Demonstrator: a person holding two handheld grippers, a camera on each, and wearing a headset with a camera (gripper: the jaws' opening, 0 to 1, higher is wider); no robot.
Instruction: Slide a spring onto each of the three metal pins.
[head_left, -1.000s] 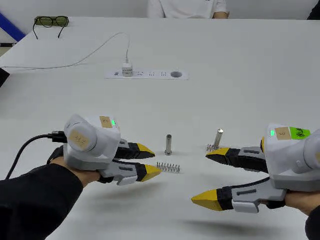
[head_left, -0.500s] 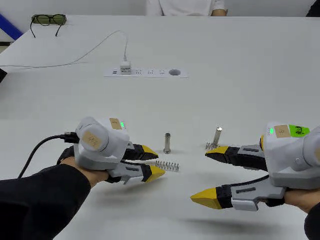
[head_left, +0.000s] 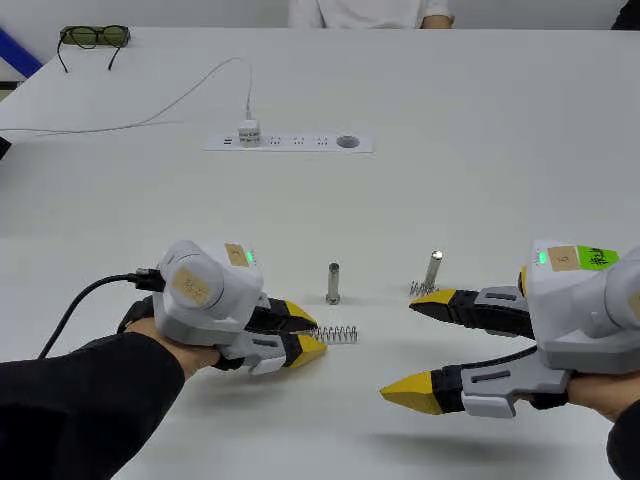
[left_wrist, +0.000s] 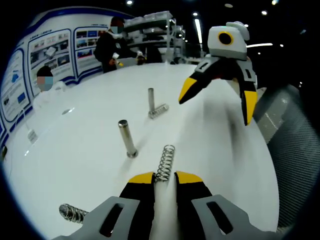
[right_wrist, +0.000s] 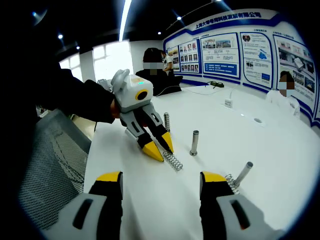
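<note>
Pinching just the near end of a silver coil spring (left_wrist: 165, 159), the left hand-held gripper (left_wrist: 165, 178) could let it flex and pop free; the right hand-held gripper (right_wrist: 161, 176) hangs open.

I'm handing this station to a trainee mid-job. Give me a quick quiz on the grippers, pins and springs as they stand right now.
1. True or false: the right gripper is open.
2. Which gripper's jaws grip the end of the near spring? A: left gripper. B: right. C: neither.
3. Fill in: at the base of the pin nearest the right gripper lies a ___.
Key: 1 true; 2 A; 3 spring.
</note>
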